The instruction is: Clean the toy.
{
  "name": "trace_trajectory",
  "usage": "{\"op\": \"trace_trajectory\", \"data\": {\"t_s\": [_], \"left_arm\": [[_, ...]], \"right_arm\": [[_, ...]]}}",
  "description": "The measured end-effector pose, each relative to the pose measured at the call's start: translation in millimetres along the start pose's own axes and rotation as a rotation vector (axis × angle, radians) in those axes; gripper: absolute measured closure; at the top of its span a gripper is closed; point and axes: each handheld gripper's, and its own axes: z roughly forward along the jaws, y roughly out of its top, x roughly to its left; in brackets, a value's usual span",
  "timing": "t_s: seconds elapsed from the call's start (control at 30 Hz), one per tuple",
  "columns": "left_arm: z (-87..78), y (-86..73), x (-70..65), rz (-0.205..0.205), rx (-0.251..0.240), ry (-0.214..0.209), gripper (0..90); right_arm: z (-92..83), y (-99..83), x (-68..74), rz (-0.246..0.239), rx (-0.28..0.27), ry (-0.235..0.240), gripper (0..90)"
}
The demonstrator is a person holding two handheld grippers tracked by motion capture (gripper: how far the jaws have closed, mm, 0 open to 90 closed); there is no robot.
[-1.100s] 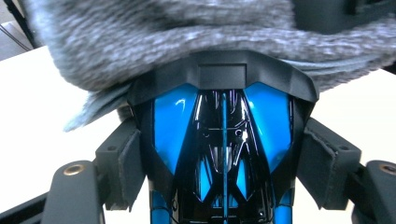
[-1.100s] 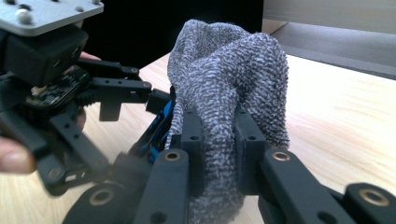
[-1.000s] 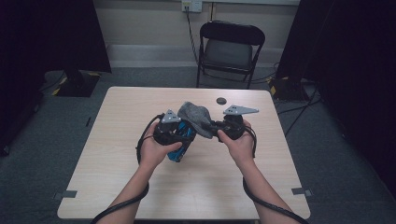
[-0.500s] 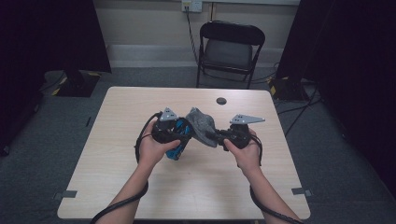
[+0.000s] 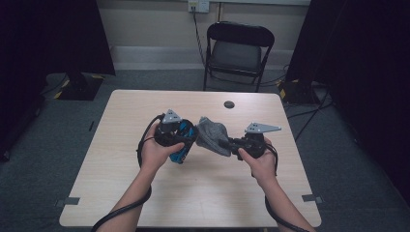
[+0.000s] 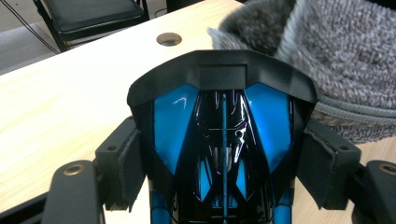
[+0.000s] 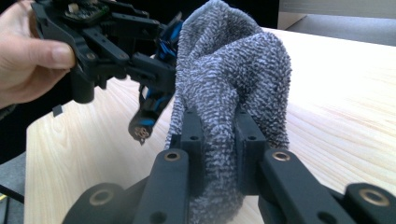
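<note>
high view: left gripper [image 5: 180, 141] held a blue-and-black object [image 5: 182, 145], poss. a glove or brace, hard to tell; it hung down below the jaws, above the table [image 5: 121, 145]. right gripper [image 5: 227, 143] pinched a grey knit sock [image 5: 212, 135], bunched between the two grippers w/ its far end touching the blue thing. step in hand looked like working the sock's open end onto or off the blue object, prob. onto. next move would call for keeping the cuff taut, lining its mouth up w/ the object's tip, and closing the gap w/o losing grip.

left gripper view: jaws stood wide but clamped, pads pressed on both flanks of the blue-and-black object [image 6: 223, 140], which rose straight ahead between them. grey knit sock [image 6: 322, 51] sat ahead and to the right of the jaws, just past the object's top edge. a round hole [image 6: 169, 39] in the table lay well ahead.

right gripper view: jaws nearly closed, nipping a fold of the grey knit sock [image 7: 229, 79], which stood up ahead of them. the left gripper [image 7: 105, 46] was ahead-left, w/ the blue-and-black object [image 7: 152, 105] dangling from it, just beside the sock.
</note>
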Motion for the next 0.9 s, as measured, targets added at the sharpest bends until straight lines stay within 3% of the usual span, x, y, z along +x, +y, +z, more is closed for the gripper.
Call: {"op": "trace_trajectory", "data": {"t_s": [0.13, 0.27, 0.53, 0.67, 0.9], "left_arm": [[-3.9, 1.3, 2.1, -0.002, -0.005, 0.003, 25.6], [-7.4, 3.4, 2.2, 0.003, -0.012, 0.004, 25.6], [-6.2, 10.5, -8.2, 0.025, -0.025, -0.024, 25.6], [-2.6, 13.8, -13.6, 0.034, -0.028, -0.034, 25.5], [2.4, 15.5, -15.3, 0.029, -0.021, -0.031, 25.5]], "right_arm": [[-4.5, -4.0, -3.4, -0.008, 0.026, -0.019, 77.6], [-8.5, -9.3, -12.3, 0.020, 0.038, -0.057, 77.6], [-12.3, -2.7, -24.5, 0.066, -0.013, -0.174, 77.5], [-0.2, 7.8, -14.4, 0.059, -0.031, -0.154, 77.6], [21.2, 15.1, 10.4, 0.021, -0.029, -0.054, 77.6]]}}
